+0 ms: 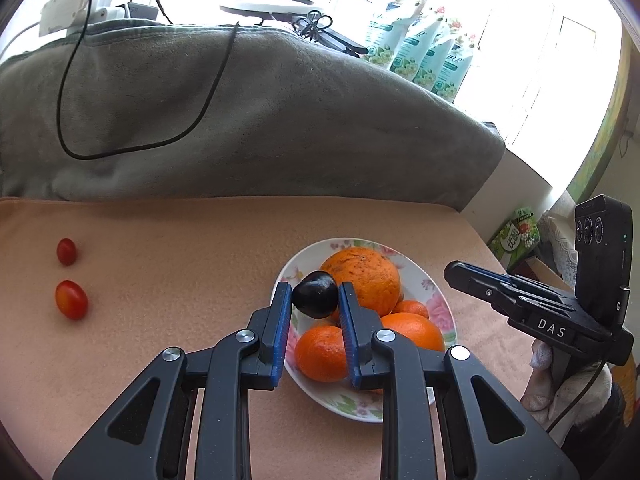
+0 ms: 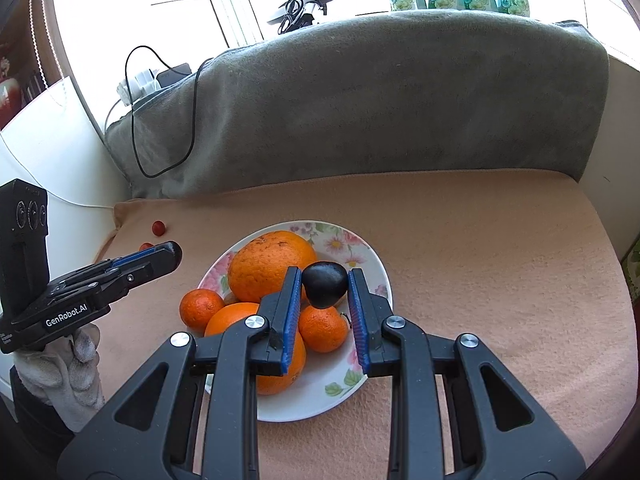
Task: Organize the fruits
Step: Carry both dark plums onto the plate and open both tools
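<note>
A floral plate [image 1: 362, 404] [image 2: 320, 396] on the peach cloth holds a big orange [image 1: 366, 278] [image 2: 270, 266] and several smaller oranges. My left gripper [image 1: 314, 294] is shut on a dark plum [image 1: 315, 295] and holds it above the plate's left part. My right gripper [image 2: 325, 284] is shut on another dark plum [image 2: 324, 285] above the plate's right part. Two cherry tomatoes [image 1: 71, 299] [image 1: 66, 251] lie on the cloth at the left; they also show small in the right wrist view [image 2: 158, 227].
A grey blanket-covered backrest [image 1: 240, 120] [image 2: 360, 104] with a black cable rises behind the cloth. Green floral pouches [image 1: 420, 52] stand on the windowsill. The cloth edge drops off at the right in the left wrist view [image 1: 480, 240].
</note>
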Demonstrator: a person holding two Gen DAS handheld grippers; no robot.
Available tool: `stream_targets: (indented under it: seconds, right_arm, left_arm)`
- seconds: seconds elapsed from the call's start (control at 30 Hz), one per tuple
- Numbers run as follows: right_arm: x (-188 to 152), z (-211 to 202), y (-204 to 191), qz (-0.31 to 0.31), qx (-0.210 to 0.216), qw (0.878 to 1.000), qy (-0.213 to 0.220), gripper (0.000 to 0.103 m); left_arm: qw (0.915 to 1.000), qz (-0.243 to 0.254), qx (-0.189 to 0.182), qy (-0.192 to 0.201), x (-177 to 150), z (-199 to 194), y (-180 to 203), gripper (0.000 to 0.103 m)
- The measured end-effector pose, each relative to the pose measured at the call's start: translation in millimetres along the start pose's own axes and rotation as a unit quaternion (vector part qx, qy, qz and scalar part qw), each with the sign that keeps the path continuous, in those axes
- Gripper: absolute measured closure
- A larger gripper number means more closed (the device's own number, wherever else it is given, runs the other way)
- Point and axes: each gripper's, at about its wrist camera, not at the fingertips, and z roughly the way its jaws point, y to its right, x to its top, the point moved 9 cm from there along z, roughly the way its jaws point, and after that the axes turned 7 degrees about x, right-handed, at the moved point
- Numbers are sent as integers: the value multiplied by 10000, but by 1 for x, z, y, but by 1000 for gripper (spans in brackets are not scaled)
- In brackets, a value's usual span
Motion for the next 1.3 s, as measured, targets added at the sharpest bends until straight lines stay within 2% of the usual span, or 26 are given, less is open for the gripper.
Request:
stream_targets:
  seconds: [0.5, 0.57, 0.63, 0.77, 0.8, 0.83, 0.87, 0.93, 0.97, 1.0, 1.07, 1.13, 1.3]
  right_arm:
    - [-1, 3, -1, 85, 209, 9997, -13, 75]
    - [0, 3, -1, 94, 216, 9997, 17, 71]
    - [0, 2, -1, 98, 211, 9997, 25, 70]
    - [0, 2, 0, 108, 181, 9998, 28, 70]
    - [0, 1, 0, 108, 165, 9998, 33, 69]
    - [1, 0, 0, 114, 143, 9998, 49, 61]
    - [1, -1, 1, 118, 117, 9998, 87, 46]
    - [3, -4, 2, 110, 73, 9998, 172, 36]
    - [4, -5, 1, 105, 65, 9998, 179, 35]
    - [4, -5, 2, 109, 54, 9998, 175, 34]
    - [6, -7, 3, 125, 27, 9997, 205, 25]
    - [8, -9, 3, 125, 14, 9996, 246, 25]
    - [8, -11, 1, 110, 33, 9996, 256, 25]
  left_arm:
    - [10000, 44, -40, -52, -1, 6, 4, 80]
    - [10000, 50, -41, -43, 0, 6, 5, 78]
    - [10000, 58, -54, -29, 0, 5, 5, 74]
    - [10000, 80, -45, -3, 1, 3, 5, 74]
    - [10000, 83, -40, 3, 1, 3, 6, 70]
    - [10000, 82, -37, 9, 1, 2, 6, 62]
    - [10000, 79, -38, 20, 1, 2, 6, 59]
    - [10000, 86, -34, 30, 1, 1, 6, 56]
    - [10000, 89, -26, 29, 1, 0, 6, 55]
    - [10000, 87, -16, 32, 1, 0, 6, 48]
    - [10000, 75, -11, 49, 1, -2, 7, 44]
    - [10000, 59, 21, 48, 2, -2, 6, 36]
    - [9999, 23, 82, 84, 3, -5, 3, 32]
